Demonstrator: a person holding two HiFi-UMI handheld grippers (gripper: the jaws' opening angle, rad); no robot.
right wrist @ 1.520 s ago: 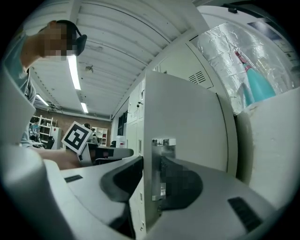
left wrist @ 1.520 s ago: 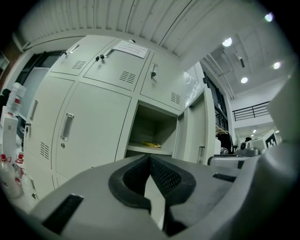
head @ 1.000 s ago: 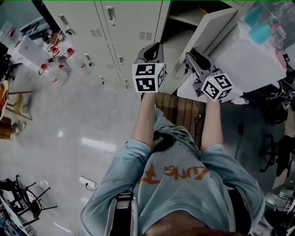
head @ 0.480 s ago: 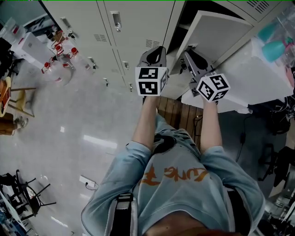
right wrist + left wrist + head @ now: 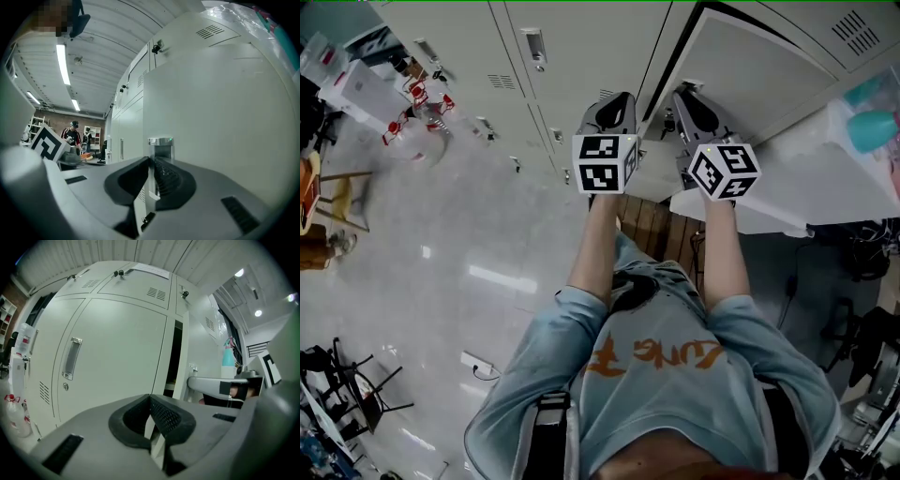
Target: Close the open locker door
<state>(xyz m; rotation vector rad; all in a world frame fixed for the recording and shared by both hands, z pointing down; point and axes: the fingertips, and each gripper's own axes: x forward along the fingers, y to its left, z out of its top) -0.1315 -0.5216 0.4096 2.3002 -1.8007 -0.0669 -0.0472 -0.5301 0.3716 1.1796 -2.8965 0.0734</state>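
Pale grey metal locker bank (image 5: 572, 56) fills the top of the head view; its closed doors carry recessed handles and small vent slots

Glossy grey floor (image 5: 441, 234) spreads out to the left below the lockers

Open pale grey locker door (image 5: 769, 66) sits at upper right, swung out only a little from the bank, with a dark gap along its free edge; in the left gripper view that gap shows as a narrow black slot (image 5: 177, 357) beside the closed doors

White surface (image 5: 825, 159) lies just right of the door, a teal bottle (image 5: 874, 127) on it

Brown slatted wooden board (image 5: 661, 225) lies on the floor between the person's forearms

Right tool (image 5: 686, 94) is at the door's free edge. In its own view the right tool (image 5: 151, 161) is closing, jaws nearly together, with the thin door edge pinched between the pads and the door face (image 5: 225, 117) running off to the right

Left tool (image 5: 619, 98) is beside it, near the locker front and apart from the door; in its own view the left tool (image 5: 150, 401) is clenched, nothing between the pads

Chrome door handle plate (image 5: 160, 141) sits just past the right tool's tips
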